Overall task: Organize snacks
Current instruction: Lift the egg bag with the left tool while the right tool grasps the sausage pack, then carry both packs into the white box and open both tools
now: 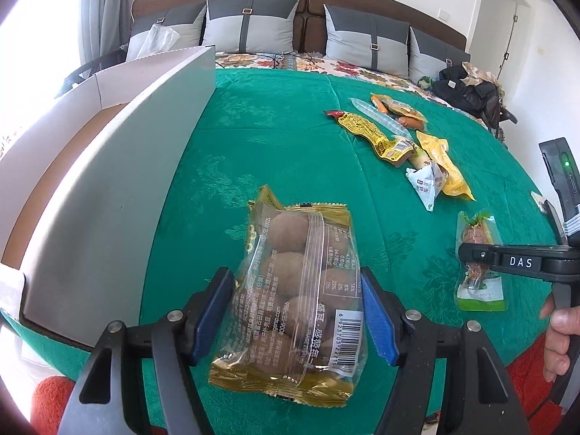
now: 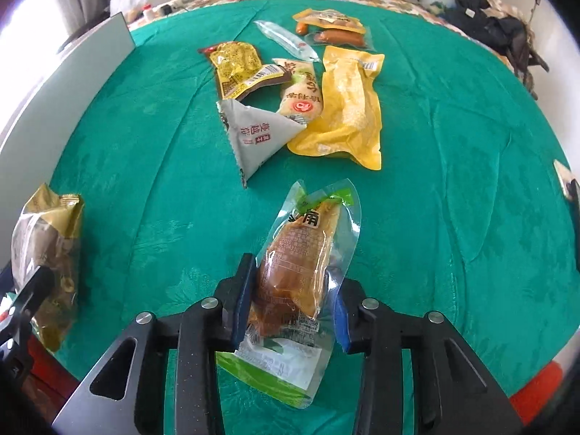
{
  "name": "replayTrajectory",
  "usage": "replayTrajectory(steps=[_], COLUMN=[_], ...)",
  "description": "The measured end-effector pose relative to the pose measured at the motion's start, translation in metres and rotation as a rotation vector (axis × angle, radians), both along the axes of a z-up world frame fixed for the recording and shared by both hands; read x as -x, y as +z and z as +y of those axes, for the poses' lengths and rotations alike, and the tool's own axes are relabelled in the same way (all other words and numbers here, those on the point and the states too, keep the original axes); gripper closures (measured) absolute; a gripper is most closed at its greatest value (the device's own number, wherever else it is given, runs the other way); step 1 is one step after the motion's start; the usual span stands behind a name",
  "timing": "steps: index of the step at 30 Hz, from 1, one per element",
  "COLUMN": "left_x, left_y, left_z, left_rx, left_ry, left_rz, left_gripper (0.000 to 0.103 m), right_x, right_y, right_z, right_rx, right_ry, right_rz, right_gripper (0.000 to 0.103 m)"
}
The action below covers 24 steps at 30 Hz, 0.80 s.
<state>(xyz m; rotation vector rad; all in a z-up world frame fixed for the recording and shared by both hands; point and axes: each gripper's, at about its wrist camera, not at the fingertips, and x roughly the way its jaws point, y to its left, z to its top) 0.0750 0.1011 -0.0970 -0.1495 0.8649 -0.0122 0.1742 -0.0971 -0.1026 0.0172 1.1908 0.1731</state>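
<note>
My left gripper (image 1: 295,282) is shut on a gold-and-clear pack of round brown snacks (image 1: 301,290), its blue pads pressing both sides, above the green bedspread (image 1: 253,137). The same pack (image 2: 47,253) shows at the left edge of the right wrist view. My right gripper (image 2: 293,290) is shut on a clear, green-labelled pack of brown meat (image 2: 297,268), held near its lower half. In the left wrist view one of the right gripper's fingers (image 1: 507,261) crosses that pack (image 1: 480,290). An open white box (image 1: 108,181) stands just left of the left gripper.
Several loose snacks lie further up the bed: a yellow pouch (image 2: 348,108), a grey triangular pack (image 2: 253,134), a brown-yellow pack (image 2: 235,69), sausages (image 2: 333,32) and a clear tube (image 2: 286,41). Dark clothing (image 1: 467,87) lies far right. A hand (image 1: 558,330) grips the right handle.
</note>
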Motion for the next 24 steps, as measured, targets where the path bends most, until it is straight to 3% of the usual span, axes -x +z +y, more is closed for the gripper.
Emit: replayTrajectory(steps=[4, 8, 12, 14, 16, 18, 22, 24], left_x=[-0.001, 0.005, 0.006, 0.005, 0.004, 0.004, -0.013, -0.025], left_y=[0.003, 0.015, 0.018, 0.017, 0.017, 0.015, -0.002, -0.011], left_z=[0.008, 0.009, 0.001, 0.002, 0.007, 0.011, 0.005, -0.004], left_rx=[0.065, 0.134, 0.084, 0.091, 0.125, 0.139, 0.112, 0.036], left_ry=[0.015, -0.018, -0.036, -0.047, -0.051, -0.049, -0.067, -0.075], left_rz=[-0.008, -0.052, -0.055, -0.043, -0.03, -0.023, 0.084, 0.14], left_gripper=[0.036, 0.049, 0.049, 0.044, 0.013, 0.003, 0.002, 0.003], right_x=[0.006, 0.01, 0.013, 0.012, 0.017, 0.022, 0.028, 0.027], right_y=[0.012, 0.022, 0.027, 0.024, 0.021, 0.021, 0.017, 0.014], right_z=[-0.037, -0.07, -0.086, -0.091, -0.094, -0.093, -0.088, -0.083], right_rx=[-0.196, -0.406, -0.462, -0.477, -0.492, -0.486, -0.475, -0.473], right_ry=[-0.081, -0.161, -0.189, -0.209, -0.219, -0.211, -0.193, -0.181], right_rz=[0.016, 0.007, -0.018, -0.021, -0.015, -0.016, -0.008, 0.001], right_gripper=[0.071, 0.071, 0.071, 0.071, 0.071, 0.071, 0.071, 0.071])
